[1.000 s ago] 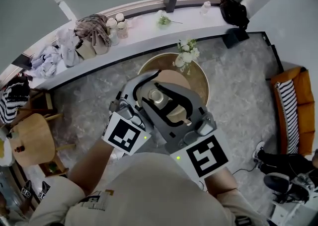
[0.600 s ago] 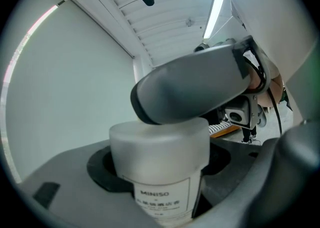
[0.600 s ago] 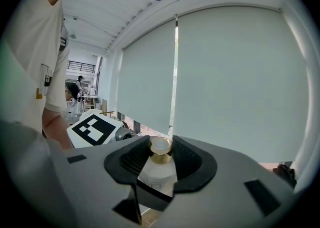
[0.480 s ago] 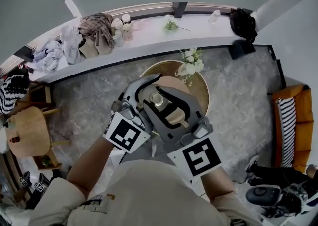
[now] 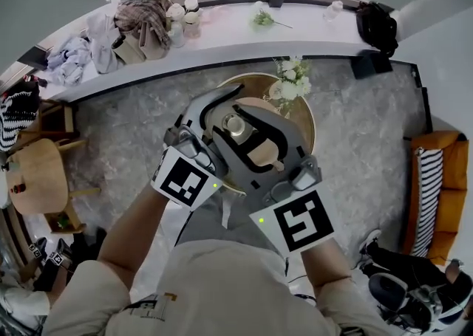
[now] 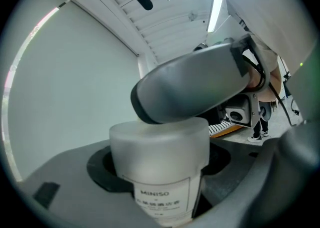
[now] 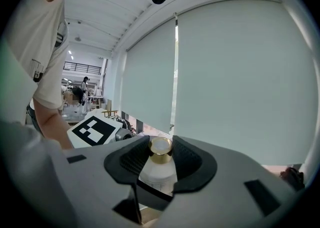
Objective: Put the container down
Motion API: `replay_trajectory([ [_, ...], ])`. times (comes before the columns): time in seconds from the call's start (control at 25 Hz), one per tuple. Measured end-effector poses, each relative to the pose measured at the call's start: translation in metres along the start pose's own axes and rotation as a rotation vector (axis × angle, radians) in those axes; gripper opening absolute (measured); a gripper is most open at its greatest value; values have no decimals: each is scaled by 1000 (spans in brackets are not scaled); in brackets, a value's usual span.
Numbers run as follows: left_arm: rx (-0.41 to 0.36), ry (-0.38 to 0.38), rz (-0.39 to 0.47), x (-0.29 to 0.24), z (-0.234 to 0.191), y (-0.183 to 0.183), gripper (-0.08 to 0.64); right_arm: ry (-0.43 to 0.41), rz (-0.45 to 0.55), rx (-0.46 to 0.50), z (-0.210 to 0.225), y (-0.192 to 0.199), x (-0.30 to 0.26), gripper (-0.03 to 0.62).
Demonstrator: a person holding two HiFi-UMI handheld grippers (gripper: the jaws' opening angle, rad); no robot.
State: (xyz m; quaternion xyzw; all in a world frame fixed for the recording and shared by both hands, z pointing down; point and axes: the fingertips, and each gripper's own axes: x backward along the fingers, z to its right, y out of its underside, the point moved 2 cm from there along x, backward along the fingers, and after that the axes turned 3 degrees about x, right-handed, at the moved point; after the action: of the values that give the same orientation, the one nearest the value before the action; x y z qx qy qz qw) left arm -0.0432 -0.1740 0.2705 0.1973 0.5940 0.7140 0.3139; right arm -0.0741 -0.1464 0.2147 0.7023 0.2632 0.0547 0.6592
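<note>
Your left gripper (image 6: 156, 184) and right gripper (image 7: 160, 158) both squeezed the container (image 5: 236, 125); you needed to lower it slowly, kept upright.

The head view looks steeply down on the container (image 5: 237, 125) from well above it. The left gripper view and the right gripper view sit just beside it, facing upward past it. All three views share the container.

Grey marble floor (image 5: 126, 135), white ledge (image 5: 310, 23) — orange sofa (image 5: 452, 179) right.
</note>
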Motion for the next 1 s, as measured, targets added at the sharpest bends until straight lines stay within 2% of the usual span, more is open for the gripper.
replay_trajectory([
  [0.08,1,0,21,-5,-4,10,345,3,0,3,5,8,-7,140],
  [0.44,14,-2,13,-33,-43,63,345,9,-4,5,38,48,-57,140],
  [0.6,38,5,4,-40,-54,101,345,20,15,-11,46,75,-82,140],
  [0.72,21,5,11,-47,-62,128,345,34,21,-14,51,101,-99,140],
  [0.92,41,44,59,-65,-63,185,345,52,4,-64,63,152,-127,140],
  [1.0,37,59,46,-73,-61,210,345,60,-5,-89,68,175,-136,140],
])
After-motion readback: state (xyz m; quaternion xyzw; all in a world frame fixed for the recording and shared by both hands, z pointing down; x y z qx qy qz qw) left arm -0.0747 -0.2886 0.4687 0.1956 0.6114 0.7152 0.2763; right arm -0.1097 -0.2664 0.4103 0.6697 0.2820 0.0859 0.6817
